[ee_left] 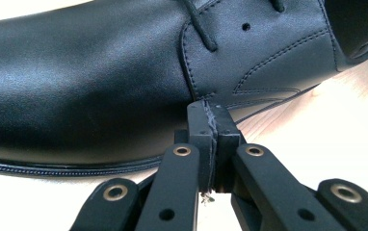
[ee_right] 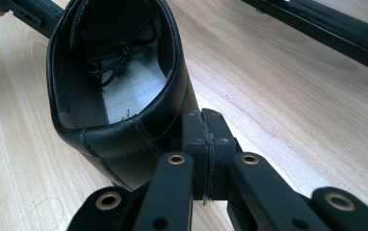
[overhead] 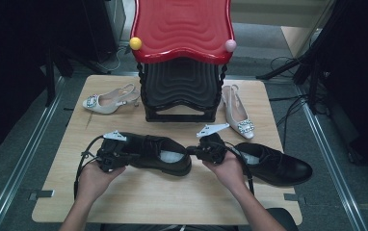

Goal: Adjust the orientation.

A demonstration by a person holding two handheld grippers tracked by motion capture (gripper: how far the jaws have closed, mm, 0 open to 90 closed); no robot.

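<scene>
A black lace-up shoe (overhead: pixel 155 154) lies on its sole across the middle of the wooden table (overhead: pixel 138 197), toe to the left and heel to the right. My left gripper (overhead: pixel 122 156) is at its toe end. In the left gripper view the jaws are shut pad to pad with nothing between them, and the left gripper (ee_left: pixel 208 108) tips rest against the shoe's side (ee_left: pixel 100 72) just above the sole. My right gripper (overhead: pixel 192 151) is at the heel. The right gripper (ee_right: pixel 206 118) is likewise shut and empty, its tips beside the shoe's heel counter (ee_right: pixel 119 139).
A second black shoe (overhead: pixel 276 166) lies to the right, behind my right hand. Two pale slingback heels (overhead: pixel 110 101) (overhead: pixel 237 115) flank a black stool (overhead: pixel 182 91) topped by a red one (overhead: pixel 182 29) at the back. Metal rails run along both table sides.
</scene>
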